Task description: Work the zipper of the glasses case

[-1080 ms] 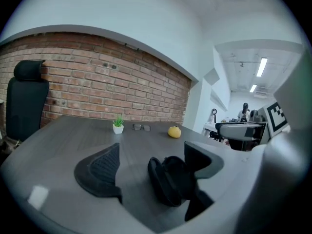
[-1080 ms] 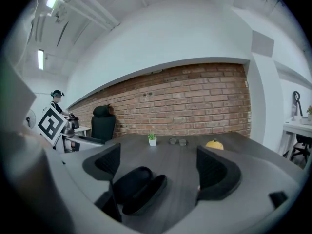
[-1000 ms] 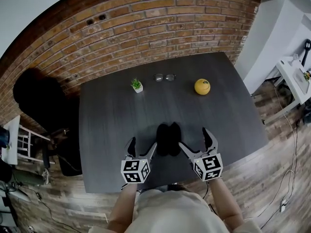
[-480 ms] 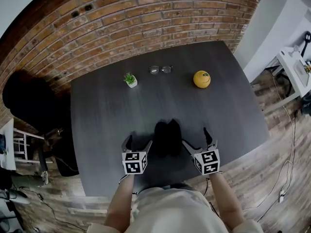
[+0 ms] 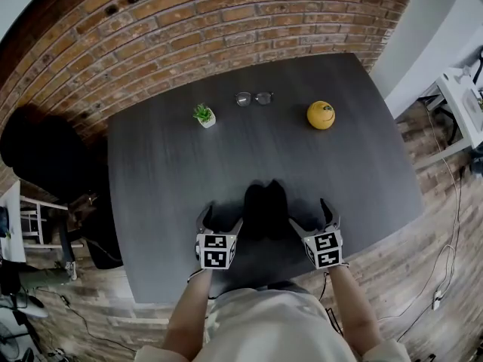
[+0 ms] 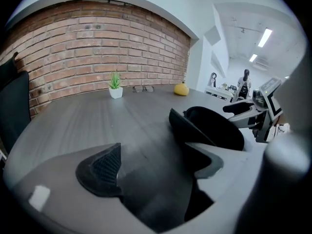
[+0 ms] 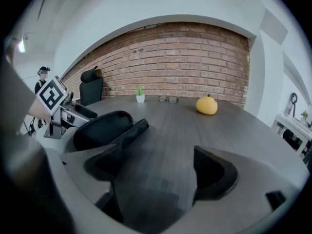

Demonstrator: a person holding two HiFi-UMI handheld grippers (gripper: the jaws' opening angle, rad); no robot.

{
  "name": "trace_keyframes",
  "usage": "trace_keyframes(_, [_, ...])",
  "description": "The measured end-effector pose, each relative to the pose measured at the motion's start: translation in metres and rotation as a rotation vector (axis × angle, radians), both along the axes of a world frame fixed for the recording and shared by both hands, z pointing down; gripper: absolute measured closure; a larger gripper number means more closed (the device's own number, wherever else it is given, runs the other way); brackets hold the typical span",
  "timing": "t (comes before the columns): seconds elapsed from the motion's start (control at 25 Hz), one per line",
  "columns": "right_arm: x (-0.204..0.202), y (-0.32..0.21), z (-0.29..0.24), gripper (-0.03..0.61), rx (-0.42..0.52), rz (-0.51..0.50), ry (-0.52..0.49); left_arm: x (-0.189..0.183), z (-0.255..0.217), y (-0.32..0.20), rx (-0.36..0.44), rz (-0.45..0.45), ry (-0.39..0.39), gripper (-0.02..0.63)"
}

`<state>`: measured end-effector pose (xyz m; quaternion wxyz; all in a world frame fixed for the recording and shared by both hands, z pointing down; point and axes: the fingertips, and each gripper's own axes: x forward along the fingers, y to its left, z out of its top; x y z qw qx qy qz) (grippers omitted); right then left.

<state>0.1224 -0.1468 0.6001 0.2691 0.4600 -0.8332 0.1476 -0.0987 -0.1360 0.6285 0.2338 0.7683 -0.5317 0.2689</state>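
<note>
A black glasses case (image 5: 264, 208) lies unzipped on the dark table (image 5: 166, 164), its two halves spread apart near the front edge. My left gripper (image 5: 219, 219) stands open just left of the case, nothing between its fingers; in the left gripper view the case (image 6: 209, 128) sits off the right jaw. My right gripper (image 5: 311, 213) stands open just right of it, empty too; the right gripper view has the case (image 7: 105, 128) beside the left jaw. A pair of glasses (image 5: 253, 97) lies at the table's far side.
A small potted plant (image 5: 204, 115) and a yellow round fruit-like object (image 5: 321, 115) stand at the back, either side of the glasses. A brick wall runs behind the table. A black chair (image 5: 38, 153) stands at the left.
Both grippers have stayed open on either side of the case. The view has shifted slightly; the grippers sit a little closer to the front edge than a second ago.
</note>
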Motion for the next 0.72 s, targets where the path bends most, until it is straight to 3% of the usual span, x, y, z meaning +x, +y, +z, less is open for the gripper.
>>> trace_keyframes(0.72, [-0.03,0.002,-0.021,0.121,-0.008,-0.023,-0.129,0.04,-0.024,-0.001,-0.038,0.036,0.238,0.224])
